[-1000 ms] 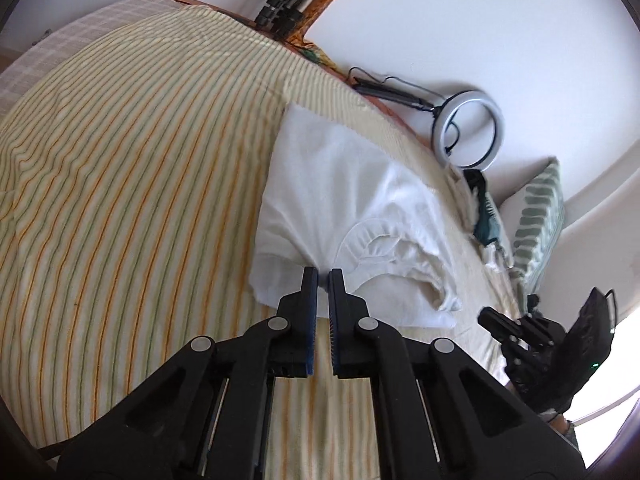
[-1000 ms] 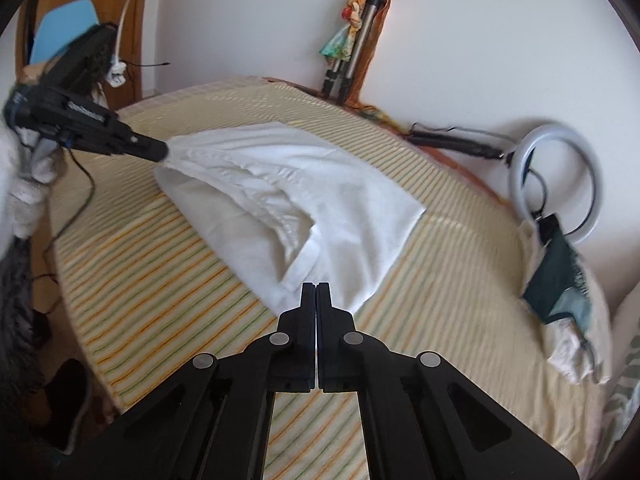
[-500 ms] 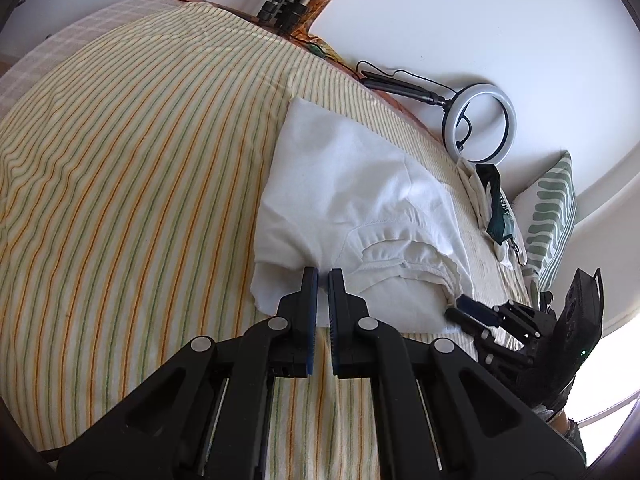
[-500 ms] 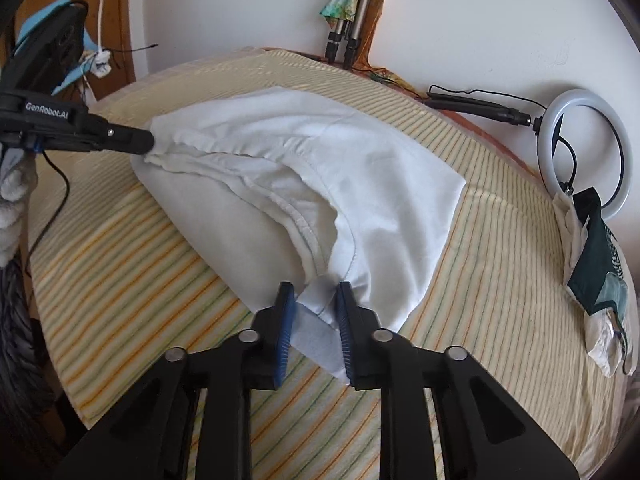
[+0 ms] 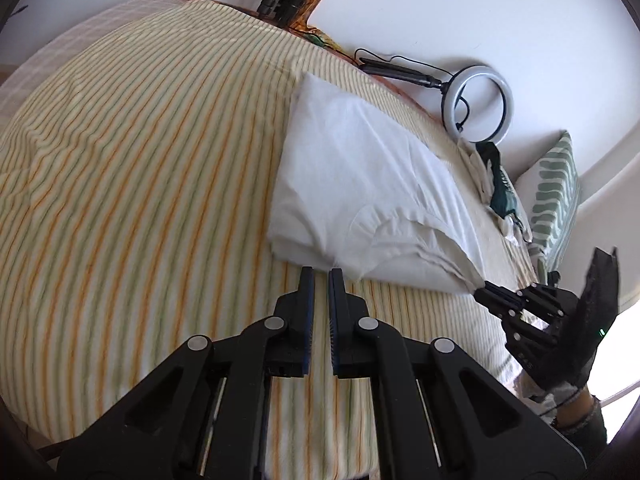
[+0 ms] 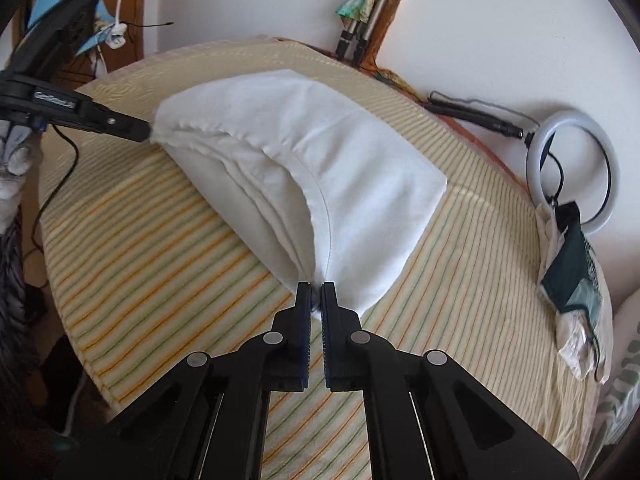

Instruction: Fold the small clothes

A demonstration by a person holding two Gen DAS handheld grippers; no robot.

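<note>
A white garment [image 5: 360, 168] lies folded on the striped bed sheet [image 5: 140, 160], its curved hem layers facing me. My left gripper [image 5: 321, 274] is shut on the garment's near edge. In the right wrist view its tip [image 6: 142, 131] meets the garment's [image 6: 340, 152] left corner. My right gripper [image 6: 316, 290] has the other hem corner between its pads, and its jaws are closing on the cloth. From the left wrist view the right gripper [image 5: 482, 290] touches the garment's right corner. The cloth is stretched between the two grippers.
A ring light [image 6: 576, 168] on a black stand lies against the wall. A pile of dark green and white clothes [image 6: 572, 280] sits by a green patterned pillow [image 5: 556, 196]. A tripod [image 6: 360, 32] leans at the bed's far edge. The bed's front edge drops off at lower left.
My right gripper opened, came down onto the garment's near hem corner and closed on it. The left gripper kept its hold, and the cloth now lies tauter between them.
</note>
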